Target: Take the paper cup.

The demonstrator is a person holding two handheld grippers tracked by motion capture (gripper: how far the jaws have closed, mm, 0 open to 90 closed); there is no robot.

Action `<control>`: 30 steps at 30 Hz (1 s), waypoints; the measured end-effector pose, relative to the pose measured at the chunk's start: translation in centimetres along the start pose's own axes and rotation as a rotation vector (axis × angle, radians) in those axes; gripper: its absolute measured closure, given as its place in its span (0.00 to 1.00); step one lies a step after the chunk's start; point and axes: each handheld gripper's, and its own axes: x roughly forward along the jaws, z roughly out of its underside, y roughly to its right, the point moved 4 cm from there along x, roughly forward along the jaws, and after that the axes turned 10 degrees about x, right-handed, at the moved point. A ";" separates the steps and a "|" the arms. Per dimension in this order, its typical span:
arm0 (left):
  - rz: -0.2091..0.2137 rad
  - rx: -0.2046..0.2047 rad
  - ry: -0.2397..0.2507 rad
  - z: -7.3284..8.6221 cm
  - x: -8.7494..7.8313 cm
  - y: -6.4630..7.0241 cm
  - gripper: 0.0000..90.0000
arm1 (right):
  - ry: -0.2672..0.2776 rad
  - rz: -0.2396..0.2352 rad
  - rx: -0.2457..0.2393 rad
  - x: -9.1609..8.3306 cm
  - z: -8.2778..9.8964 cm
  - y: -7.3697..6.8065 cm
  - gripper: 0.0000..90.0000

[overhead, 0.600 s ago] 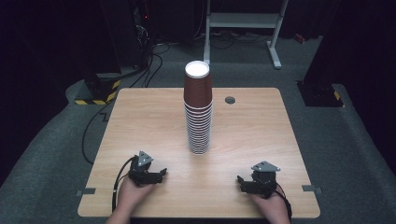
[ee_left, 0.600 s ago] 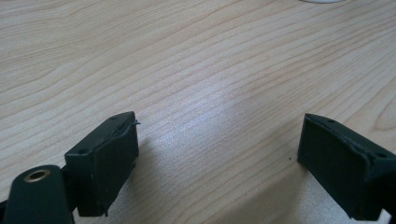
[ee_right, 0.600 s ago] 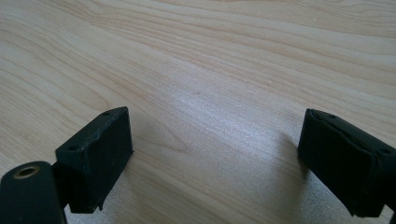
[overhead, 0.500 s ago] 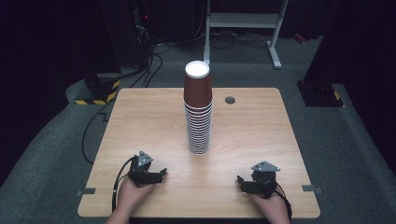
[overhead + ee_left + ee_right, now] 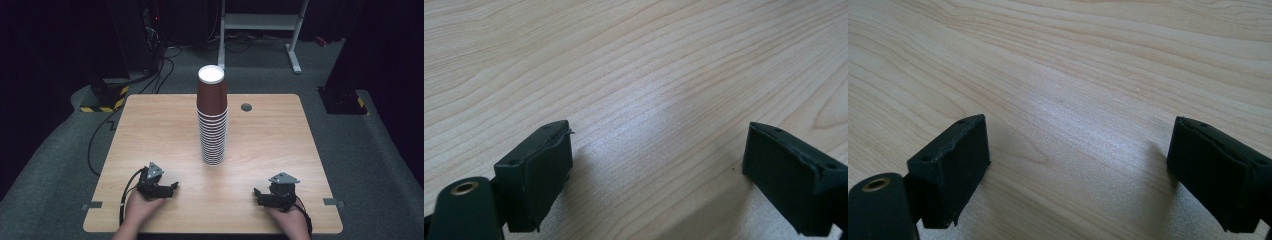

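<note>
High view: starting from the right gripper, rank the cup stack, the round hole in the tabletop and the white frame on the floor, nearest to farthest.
From the right gripper:
1. Cup stack, mid-table, up and to its left.
2. Round hole, near the table's far edge.
3. White frame, on the floor past the table.

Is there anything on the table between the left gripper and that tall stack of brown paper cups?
No: the high view shows bare wooden table between left gripper and cup stack.

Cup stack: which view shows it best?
The high view: the cup stack stands whole and upright mid-table, from base to white top. The left gripper view and right gripper view look down at bare tabletop between open jaws, away from the cups.
</note>
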 end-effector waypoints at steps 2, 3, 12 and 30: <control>0.002 0.009 0.009 0.0 -0.3 0.2 0.13 | -0.001 -0.001 0.004 0.0 0.0 0.0 0.11; 0.013 0.003 0.017 0.0 -0.4 0.3 0.13 | -0.001 -0.001 0.004 0.0 0.0 0.0 0.11; 0.039 -0.021 0.057 0.0 -1.1 0.5 0.11 | -0.001 -0.001 0.004 0.0 0.0 0.0 0.11; 0.080 -0.026 0.213 -1.9 -2.7 1.5 0.14 | 0.000 -0.003 0.003 0.1 -0.1 0.0 0.11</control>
